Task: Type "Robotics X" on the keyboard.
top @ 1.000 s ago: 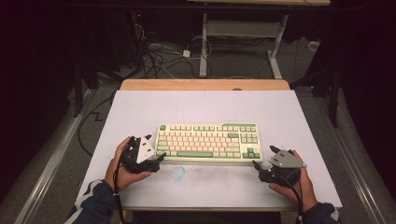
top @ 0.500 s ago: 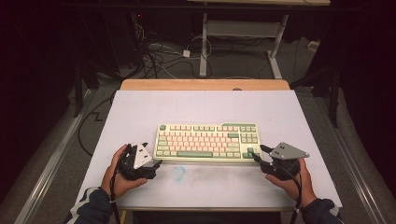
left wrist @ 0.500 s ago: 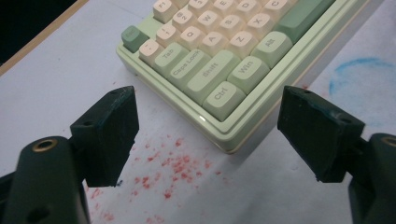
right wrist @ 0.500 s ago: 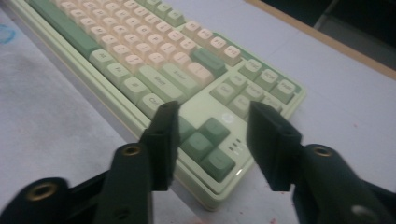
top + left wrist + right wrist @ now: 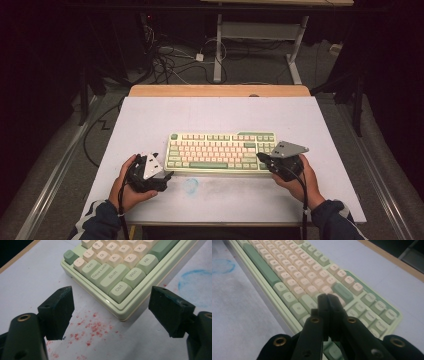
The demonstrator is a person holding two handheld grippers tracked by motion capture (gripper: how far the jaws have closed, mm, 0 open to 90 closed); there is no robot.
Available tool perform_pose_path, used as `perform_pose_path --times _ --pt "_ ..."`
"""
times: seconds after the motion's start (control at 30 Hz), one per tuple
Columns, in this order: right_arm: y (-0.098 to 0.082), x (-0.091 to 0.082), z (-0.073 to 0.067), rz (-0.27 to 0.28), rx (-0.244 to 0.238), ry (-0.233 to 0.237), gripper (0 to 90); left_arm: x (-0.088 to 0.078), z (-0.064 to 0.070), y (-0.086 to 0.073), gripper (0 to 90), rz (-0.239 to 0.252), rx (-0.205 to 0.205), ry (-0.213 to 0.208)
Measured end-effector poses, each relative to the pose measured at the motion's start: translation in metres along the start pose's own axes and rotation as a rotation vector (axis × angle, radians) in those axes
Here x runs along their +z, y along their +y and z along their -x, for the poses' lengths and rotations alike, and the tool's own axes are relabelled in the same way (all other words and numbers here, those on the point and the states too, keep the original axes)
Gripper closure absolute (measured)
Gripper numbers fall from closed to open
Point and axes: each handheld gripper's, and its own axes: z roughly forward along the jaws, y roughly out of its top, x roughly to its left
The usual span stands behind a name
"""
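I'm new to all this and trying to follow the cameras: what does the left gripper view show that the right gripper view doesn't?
Left gripper view alone: red specks on the table by the keyboard's corner, Ctrl key, and the left gripper with jaws wide apart, nothing between them.

Right gripper view alone: the right gripper, jaws just closed together, empty, above the keys, plus the table's wooden edge.

Both: the green and cream keyboard and a blue ring mark.
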Motion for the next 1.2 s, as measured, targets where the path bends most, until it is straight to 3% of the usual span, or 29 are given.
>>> perform_pose_path --times 0.37,1.07,1.2 --pt "0.013 0.036 -0.009 -0.07 -0.036 0.053 90.0 0.001 0.0 -0.002 19.3 -0.014 -0.003 -0.003" --pt "-0.001 0.042 -0.004 -0.105 -0.018 0.029 90.0 0.001 0.002 -0.002 20.0 -0.026 -0.015 -0.007" --pt "-0.005 0.042 -0.002 -0.084 0.0 0.038 90.0 0.001 0.0 -0.001 20.0 -0.043 -0.027 0.004"
